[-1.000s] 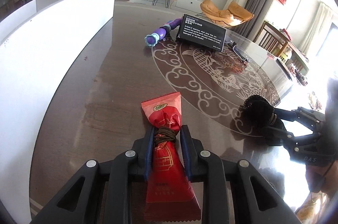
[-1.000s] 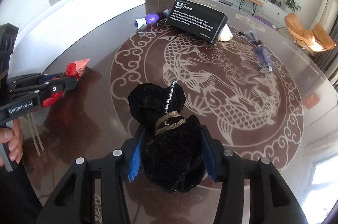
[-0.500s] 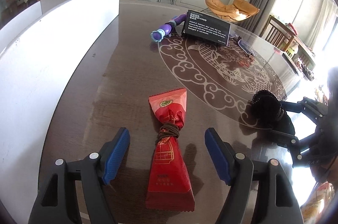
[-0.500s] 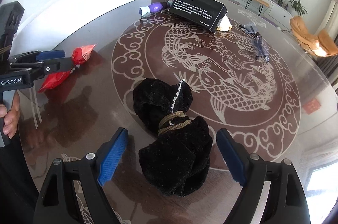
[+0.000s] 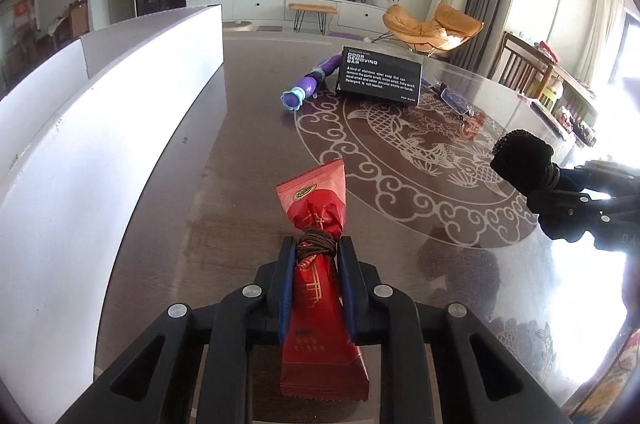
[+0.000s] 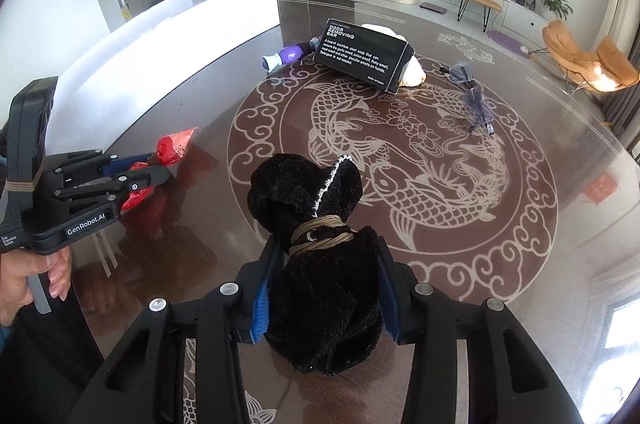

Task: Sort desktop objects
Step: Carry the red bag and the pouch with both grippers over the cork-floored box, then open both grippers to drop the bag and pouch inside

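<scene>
My left gripper [image 5: 318, 244] is shut on a red snack packet [image 5: 316, 208] tied at the middle with brown cord; it also shows in the right wrist view [image 6: 172, 148] at the left, held above the table. My right gripper [image 6: 324, 252] is shut on a black velvet pouch [image 6: 316, 264] tied with tan cord; the pouch shows in the left wrist view [image 5: 522, 162] at the right. Both bundles are held over the dark glass table [image 6: 520, 264] with a fish pattern.
A black box [image 6: 364, 54] with white text stands at the far side, with a purple toy [image 6: 286, 56] to its left and a pale object [image 6: 414, 74] behind it. Glasses in a clear bag [image 6: 474, 96] lie at the right. A white wall panel [image 5: 100, 128] runs along the left.
Half a second ago both grippers were open around their bundles on the table. Now both have shut on them again, and both bundles are held up.
</scene>
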Available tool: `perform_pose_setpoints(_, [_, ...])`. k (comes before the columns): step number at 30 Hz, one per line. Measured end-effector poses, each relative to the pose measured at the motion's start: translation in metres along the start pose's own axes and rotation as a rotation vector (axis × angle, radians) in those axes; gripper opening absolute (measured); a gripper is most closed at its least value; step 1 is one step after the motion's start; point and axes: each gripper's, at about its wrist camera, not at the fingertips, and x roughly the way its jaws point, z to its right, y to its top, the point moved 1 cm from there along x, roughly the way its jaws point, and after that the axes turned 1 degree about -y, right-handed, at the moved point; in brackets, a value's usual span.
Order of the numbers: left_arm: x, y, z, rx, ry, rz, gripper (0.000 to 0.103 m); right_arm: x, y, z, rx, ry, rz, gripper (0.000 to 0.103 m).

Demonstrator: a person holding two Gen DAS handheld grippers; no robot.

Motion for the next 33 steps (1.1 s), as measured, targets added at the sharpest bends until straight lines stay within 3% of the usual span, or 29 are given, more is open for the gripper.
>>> perform_pose_setpoints(6, [-0.075, 0.006, -0.036, -0.131, -0.004, 0.161, 0.02, -0.023, 0.032, -0.019, -0.007, 0.018, 0.065, 0.044])
perform_pose_setpoints(9, [-0.11, 0.019, -0.074, -0.189, 0.012, 0.214, 0.02, -0.027, 0.059, -0.045, -0.027, 0.063, 0.092, 0.044])
perform_pose_setpoints(12, [-0.136, 0.038, -0.125, -0.227, 0.08, 0.233, 0.02, -0.028, 0.097, -0.086, -0.064, 0.136, 0.131, 0.044])
perform_pose_setpoints(17, [-0.144, 0.061, -0.206, -0.264, 0.245, 0.165, 0.02, -0.017, 0.165, -0.178, -0.126, 0.289, 0.178, 0.044])
perform_pose_setpoints(23, [-0.106, 0.057, -0.252, -0.3, 0.333, -0.01, 0.022, 0.041, 0.223, -0.274, -0.228, 0.281, 0.147, 0.045])
perform_pose_setpoints(24, [-0.097, 0.054, -0.256, -0.306, 0.348, -0.05, 0.027, 0.052, 0.227, -0.284, -0.234, 0.275, 0.134, 0.047])
perform_pose_setpoints(25, [-0.089, 0.051, -0.259, -0.314, 0.363, -0.086, 0.039, 0.064, 0.23, -0.292, -0.231, 0.268, 0.118, 0.051])
perform_pose_setpoints(26, [-0.083, 0.048, -0.26, -0.322, 0.376, -0.109, 0.049, 0.077, 0.232, -0.299, -0.227, 0.265, 0.086, 0.065])
perform_pose_setpoints(27, [-0.082, 0.045, -0.26, -0.325, 0.386, -0.11, 0.066, 0.09, 0.233, -0.303, -0.222, 0.257, 0.051, 0.077])
perform_pose_setpoints(28, [-0.085, 0.043, -0.258, -0.321, 0.396, -0.089, 0.073, 0.098, 0.232, -0.305, -0.217, 0.244, 0.031, 0.079])
perform_pose_setpoints(31, [-0.095, 0.038, -0.247, -0.311, 0.411, -0.03, 0.074, 0.101, 0.225, -0.3, -0.193, 0.238, 0.051, 0.079])
perform_pose_setpoints(33, [-0.104, 0.039, -0.233, -0.303, 0.398, 0.012, 0.074, 0.091, 0.216, -0.287, -0.169, 0.255, 0.083, 0.087])
